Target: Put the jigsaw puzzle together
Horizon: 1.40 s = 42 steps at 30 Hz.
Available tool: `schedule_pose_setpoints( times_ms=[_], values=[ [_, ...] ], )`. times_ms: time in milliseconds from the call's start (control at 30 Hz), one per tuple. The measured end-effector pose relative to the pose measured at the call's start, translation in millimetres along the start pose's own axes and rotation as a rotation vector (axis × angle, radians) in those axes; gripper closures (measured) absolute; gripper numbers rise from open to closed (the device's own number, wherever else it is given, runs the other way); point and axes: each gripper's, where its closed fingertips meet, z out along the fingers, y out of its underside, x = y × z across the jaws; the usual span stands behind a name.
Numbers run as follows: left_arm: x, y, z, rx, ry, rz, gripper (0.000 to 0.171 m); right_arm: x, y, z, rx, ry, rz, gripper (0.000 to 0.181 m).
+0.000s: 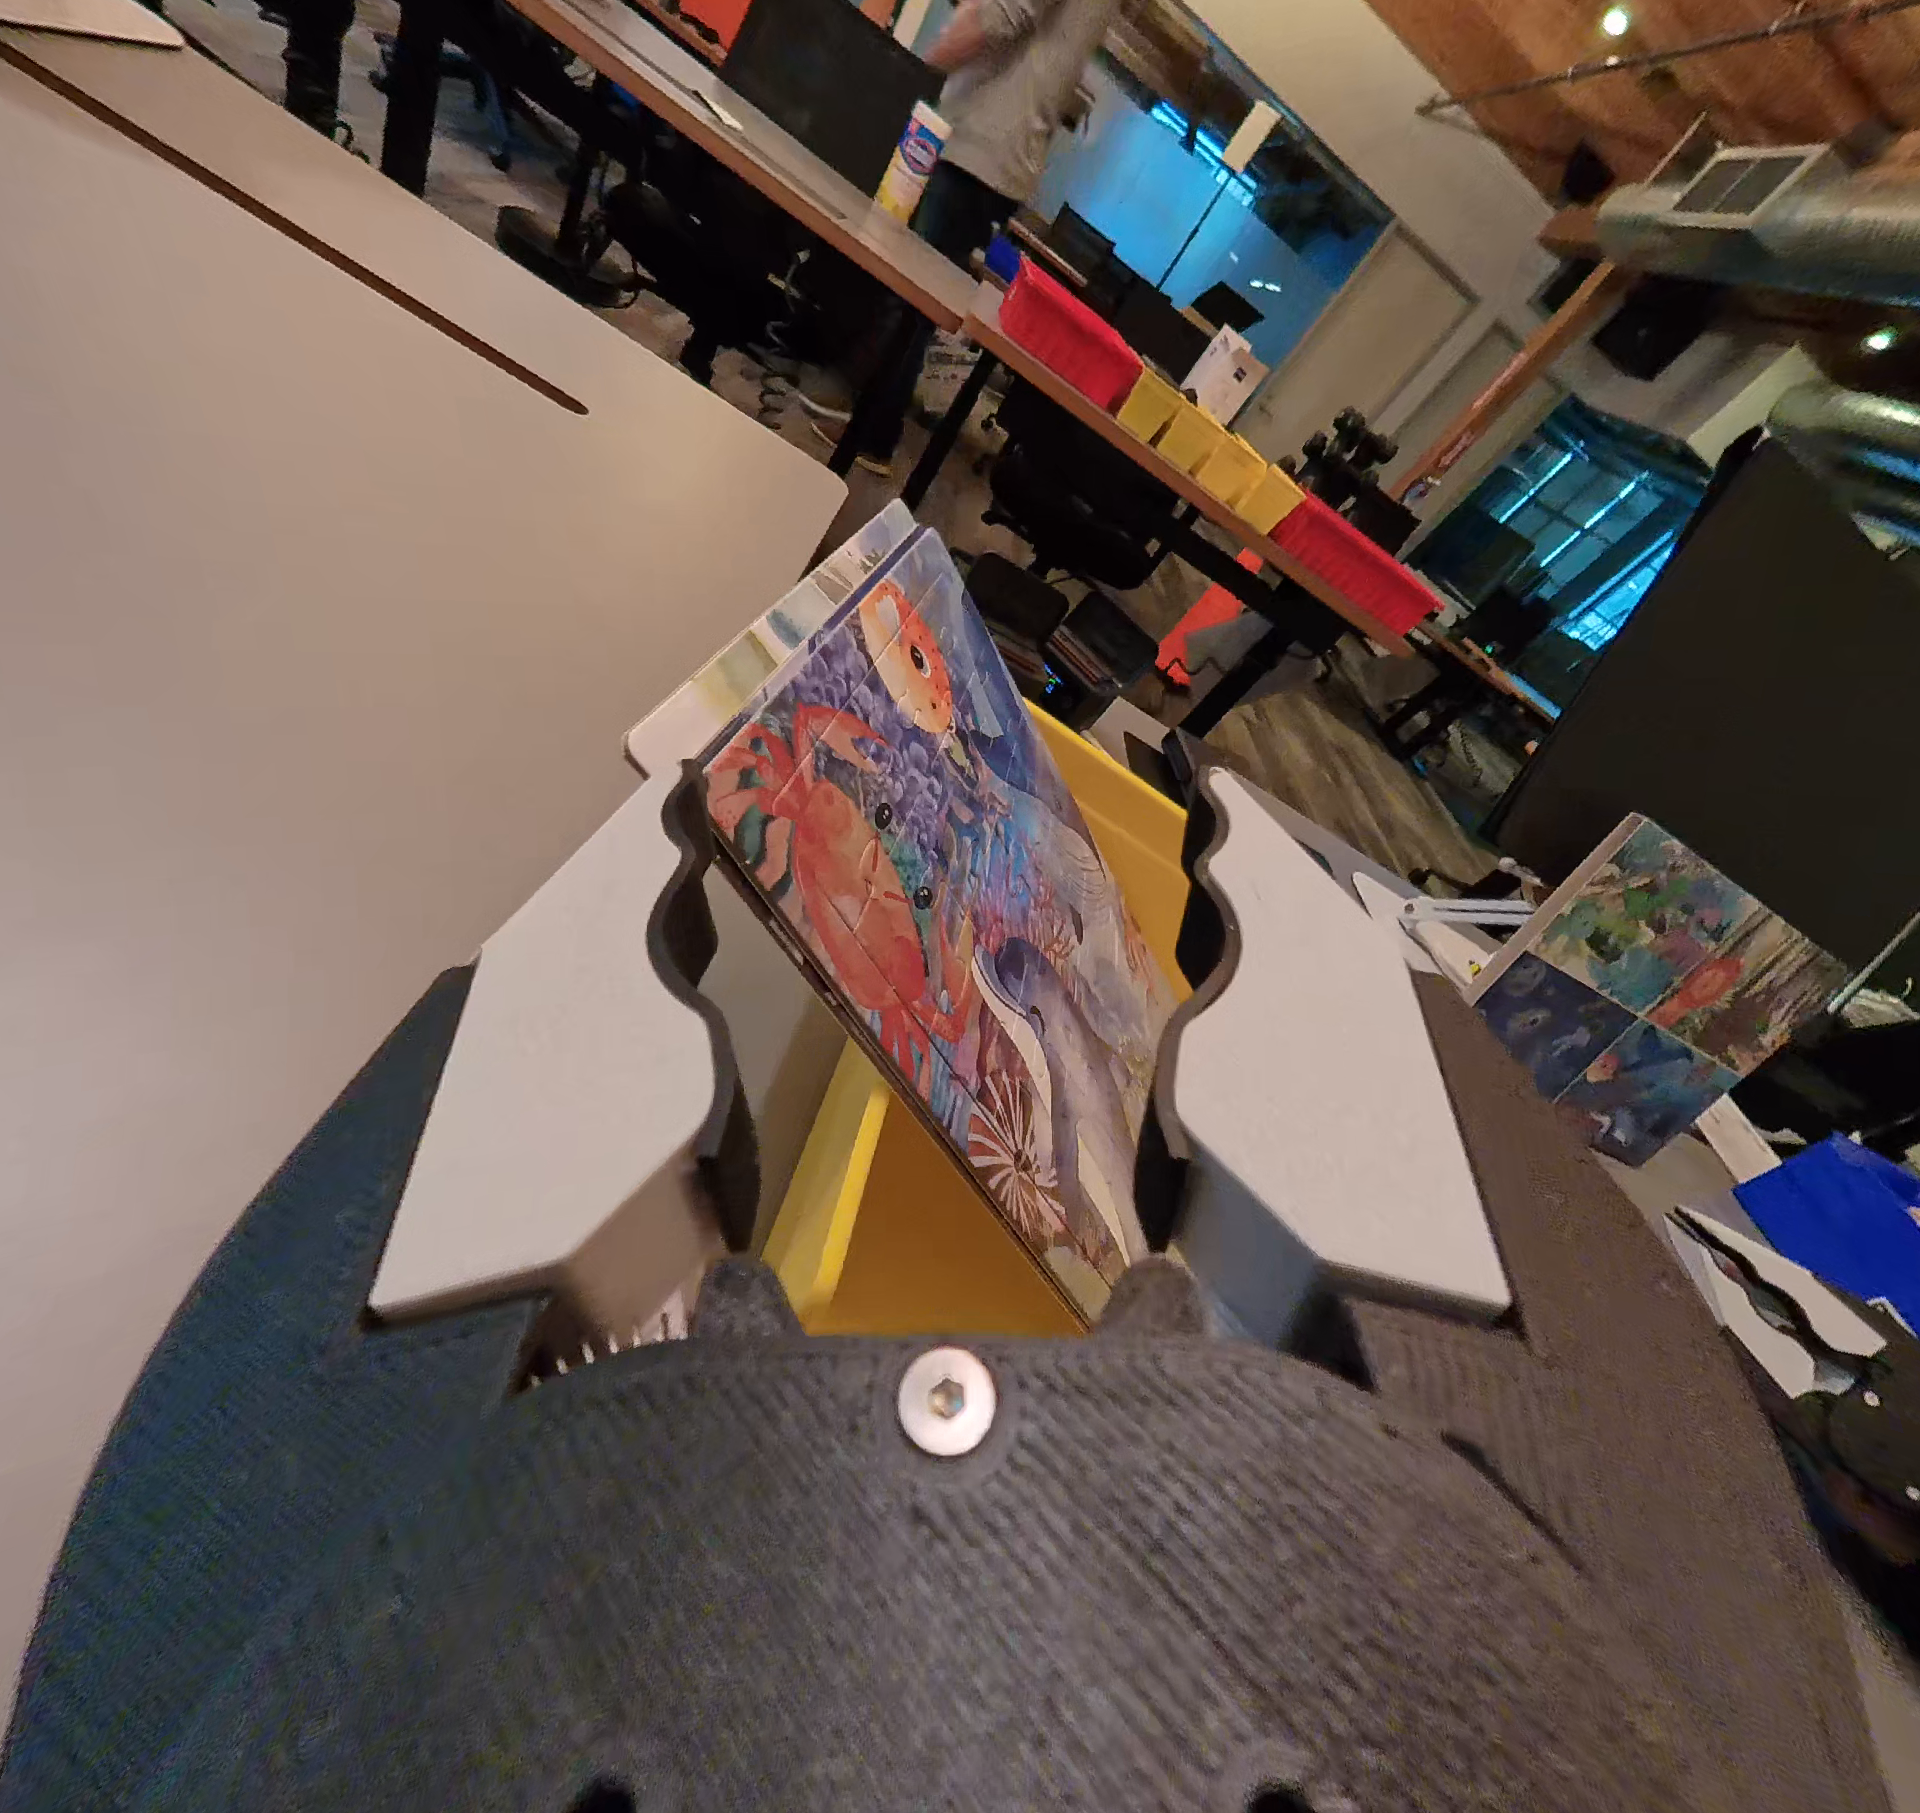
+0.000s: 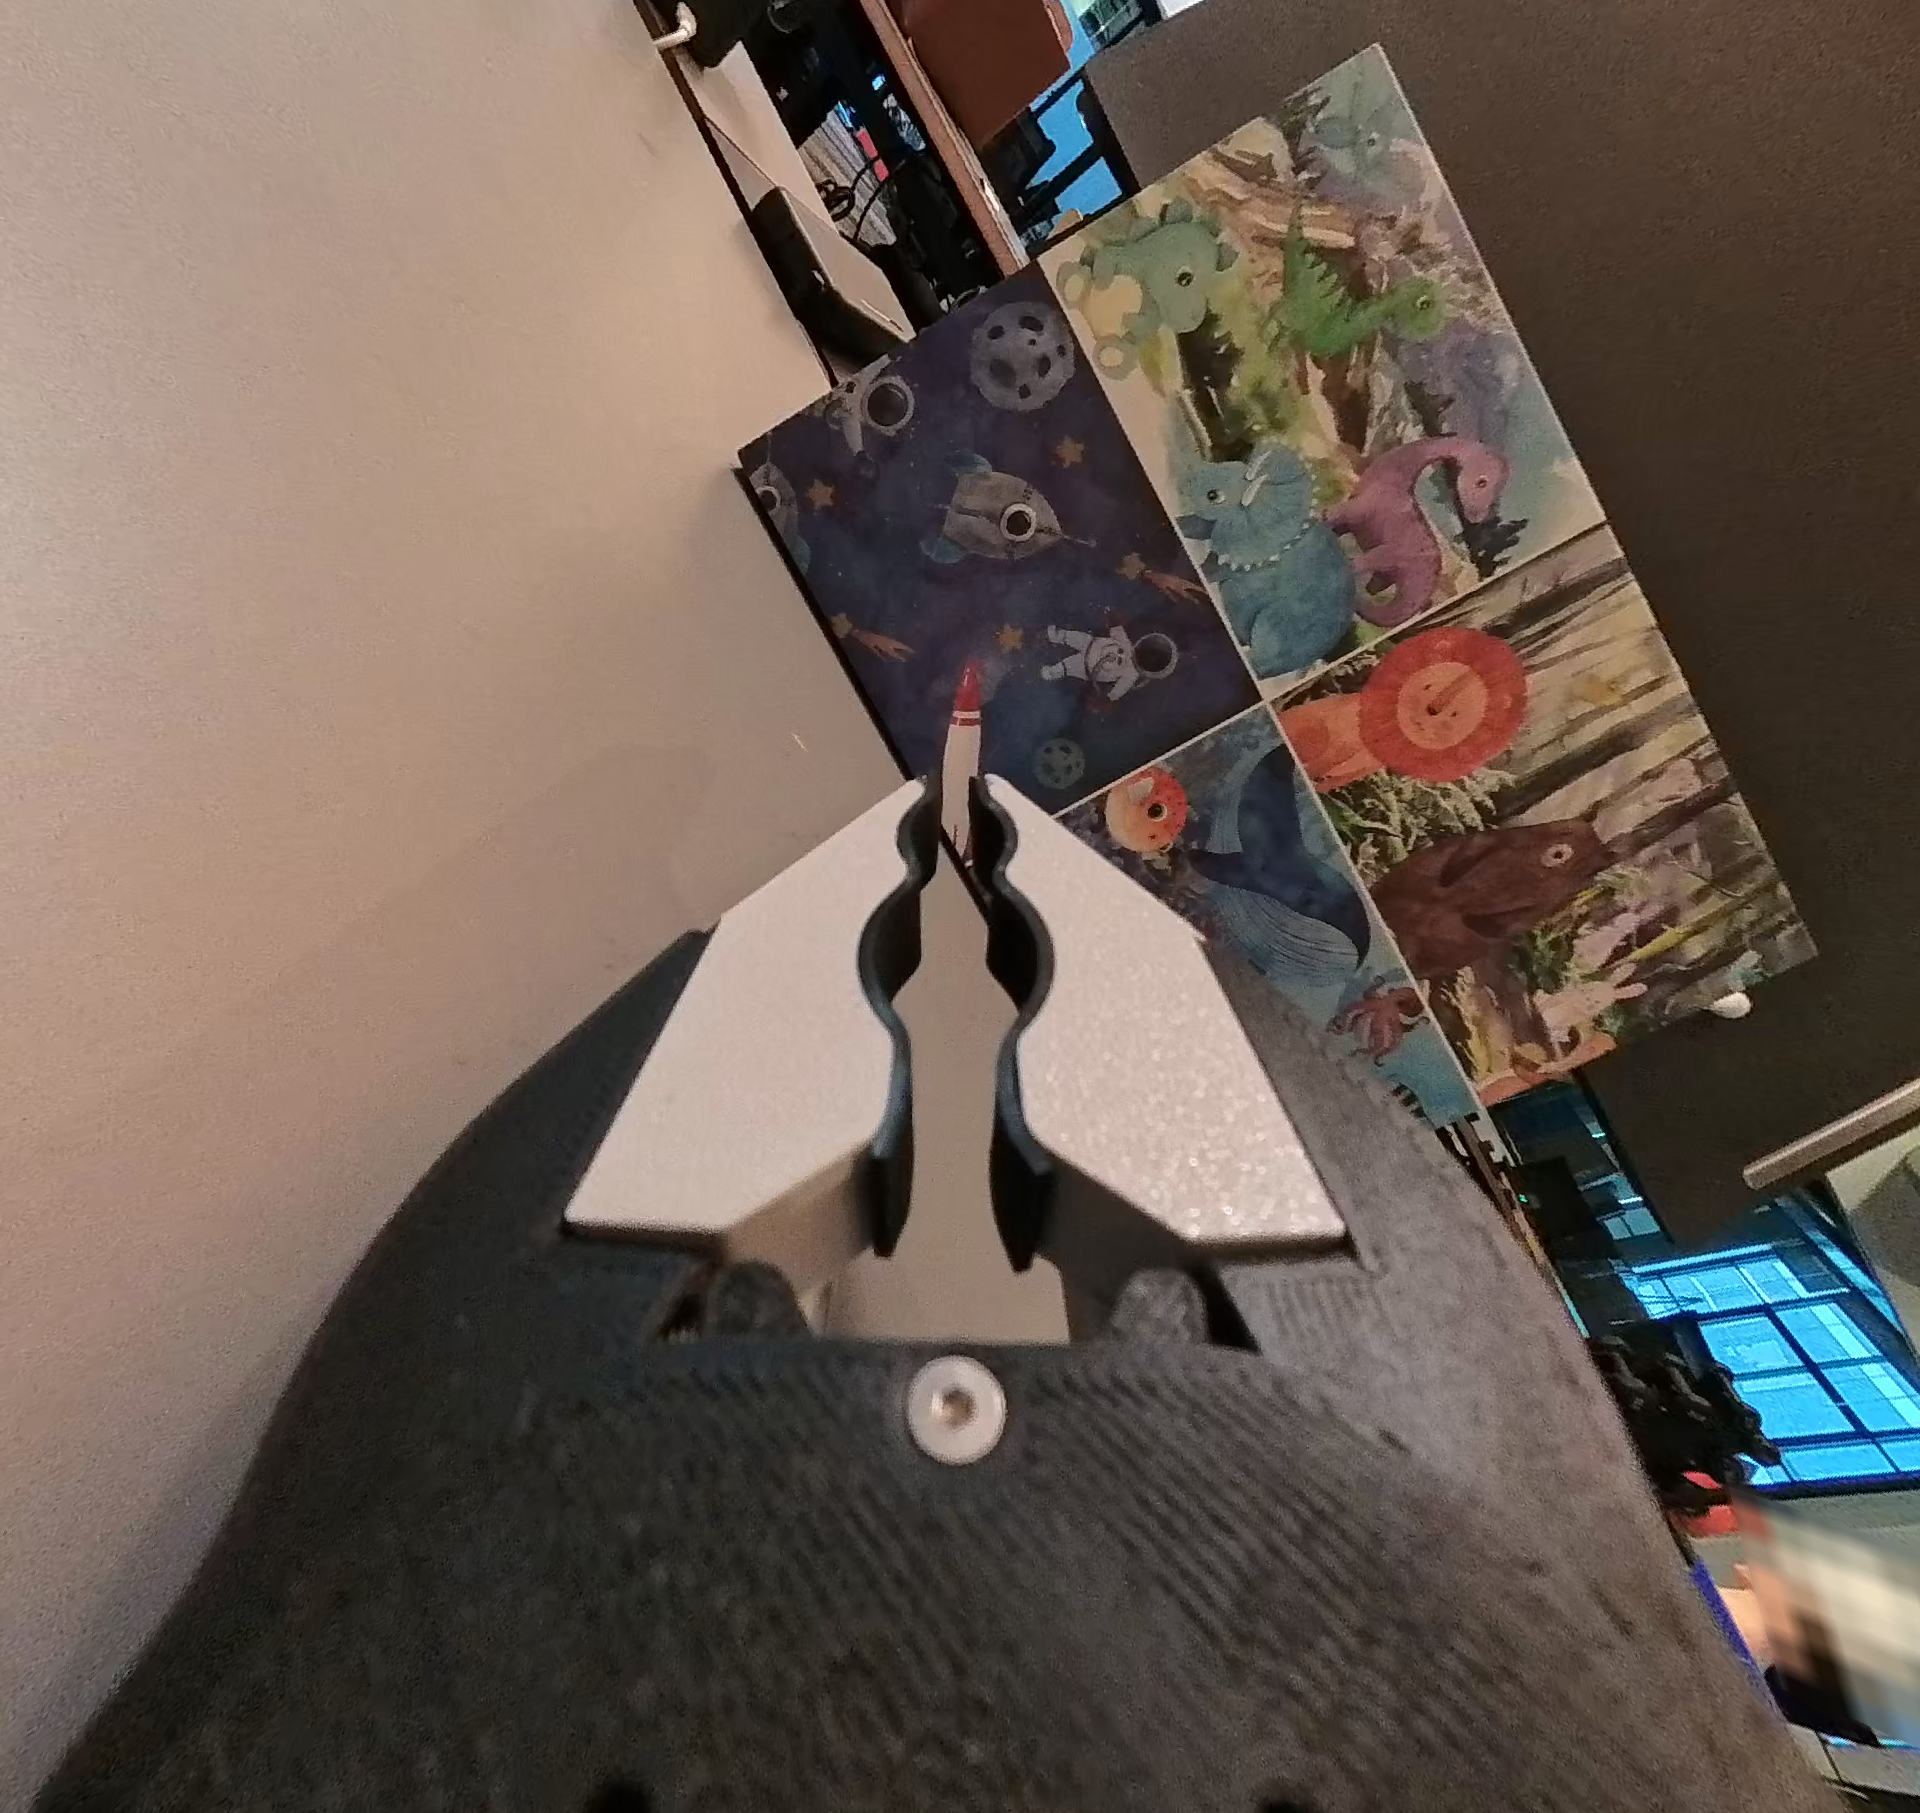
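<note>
Two handheld grippers work over a pale table, each with part of a picture puzzle between its fingers.

The left gripper (image 1: 940,942) stands wide, and an assembled sea-creature panel (image 1: 935,922) with a red crab and an orange fish leans tilted between its fingers, over a yellow bin (image 1: 914,1233); whether the far finger touches the panel cannot be told. Beyond the panel lies the pale table (image 1: 260,568), and farther off are long desks with red bins (image 1: 1070,335). The right gripper (image 2: 961,828) is narrowed on a thin puzzle piece (image 2: 961,755) showing a rocket. Just behind that piece stands the printed puzzle box (image 2: 1351,568), propped upright on the pale table with its space, dinosaur, lion and sea pictures facing the camera.
</note>
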Motion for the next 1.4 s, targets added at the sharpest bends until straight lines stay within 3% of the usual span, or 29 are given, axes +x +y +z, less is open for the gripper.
schedule_pose_setpoints(
  times_ms=[367, 833, 1000, 1100, 1167, 1300, 1400],
  values=[
    [20, -9, -9, 0.003, 0.131, -0.012, 0.076, -2, 0, 0, -0.001, -0.003, -0.01, 0.177],
    [35, -28, -17, 0.099, 0.377, -0.161, 0.078, -4, 0, 0, 0.001, -0.006, -0.027, 0.178],
    [51, -36, -25, 0.118, 0.484, -0.169, 0.092, -5, 0, 0, 0.0, -0.009, -0.038, 0.177],
    [65, -38, -29, 0.096, 0.563, -0.172, 0.108, -6, 0, 0, -0.002, -0.011, -0.043, 0.177],
    [84, -25, -27, -0.004, 0.644, -0.152, 0.124, -6, 0, 0, -0.003, -0.013, -0.043, 0.177],
    [115, 2, -10, -0.137, 0.669, -0.094, 0.12, -6, 0, -1, 0.0, -0.014, -0.039, 0.177],
    [116, -4, -1, -0.09, 0.574, -0.033, 0.113, -5, 0, -1, 0.0, -0.015, -0.035, 0.177]
  ],
)
